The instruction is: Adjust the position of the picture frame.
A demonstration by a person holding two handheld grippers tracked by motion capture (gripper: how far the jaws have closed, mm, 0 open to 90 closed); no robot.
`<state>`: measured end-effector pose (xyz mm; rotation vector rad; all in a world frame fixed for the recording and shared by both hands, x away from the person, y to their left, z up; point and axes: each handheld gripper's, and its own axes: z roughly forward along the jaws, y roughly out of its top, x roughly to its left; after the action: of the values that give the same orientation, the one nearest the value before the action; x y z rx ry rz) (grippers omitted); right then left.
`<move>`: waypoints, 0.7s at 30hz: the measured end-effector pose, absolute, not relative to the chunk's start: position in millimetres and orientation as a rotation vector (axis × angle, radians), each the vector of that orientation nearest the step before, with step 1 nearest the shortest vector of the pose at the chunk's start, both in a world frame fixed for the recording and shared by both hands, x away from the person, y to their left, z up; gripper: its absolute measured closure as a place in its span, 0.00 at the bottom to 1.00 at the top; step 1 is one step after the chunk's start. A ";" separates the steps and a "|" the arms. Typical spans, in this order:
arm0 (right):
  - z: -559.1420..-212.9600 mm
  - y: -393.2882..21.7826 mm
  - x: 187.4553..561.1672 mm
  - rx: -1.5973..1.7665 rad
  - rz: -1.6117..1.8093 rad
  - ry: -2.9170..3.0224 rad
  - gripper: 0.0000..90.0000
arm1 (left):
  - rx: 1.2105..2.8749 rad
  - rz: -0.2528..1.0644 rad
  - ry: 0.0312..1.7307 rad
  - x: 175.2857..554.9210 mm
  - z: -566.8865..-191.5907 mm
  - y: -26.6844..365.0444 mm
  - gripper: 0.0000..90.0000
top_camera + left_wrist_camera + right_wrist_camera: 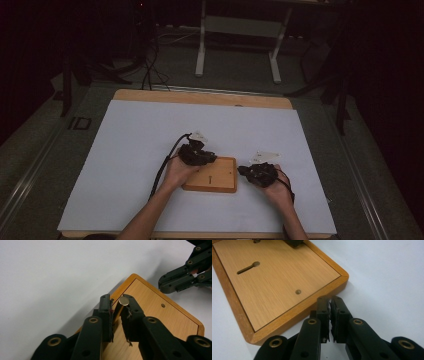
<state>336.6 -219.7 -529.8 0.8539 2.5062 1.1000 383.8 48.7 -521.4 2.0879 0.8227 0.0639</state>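
Near edge, lower centre of high view: two forearms entering from bottom of frame. Left gripper (197,154) over left edge of wooden board (220,176); in left gripper view, jaws clamped on a small brass-coloured pin (124,301), round head uppermost, above board (160,315). Right gripper (261,172) just beside board's right edge, on white sheet (140,150); in right gripper view, right gripper (330,305) jaws together, empty, next to board corner. Board face (277,285): keyhole slot (248,267) upper left, small round peg (298,291) centre. Beyond, top of high view: white stand (240,30), cables (150,60), dark floor.
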 end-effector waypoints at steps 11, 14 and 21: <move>-529.2 -221.8 337.1 0.860 1.107 2.493 0.92 | 2.038 0.066 0.841 378.3 -517.8 64.6 0.70; -529.1 -223.4 337.7 0.865 1.111 2.486 0.92 | 2.019 0.077 0.852 374.6 -515.8 69.4 0.67; -527.0 -225.3 337.5 0.870 1.121 2.474 0.91 | 2.001 0.135 0.842 360.2 -511.7 81.3 0.65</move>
<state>337.5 -225.3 -527.0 0.8700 2.4735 1.1207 360.2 81.3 -511.7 2.0012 0.8424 0.1345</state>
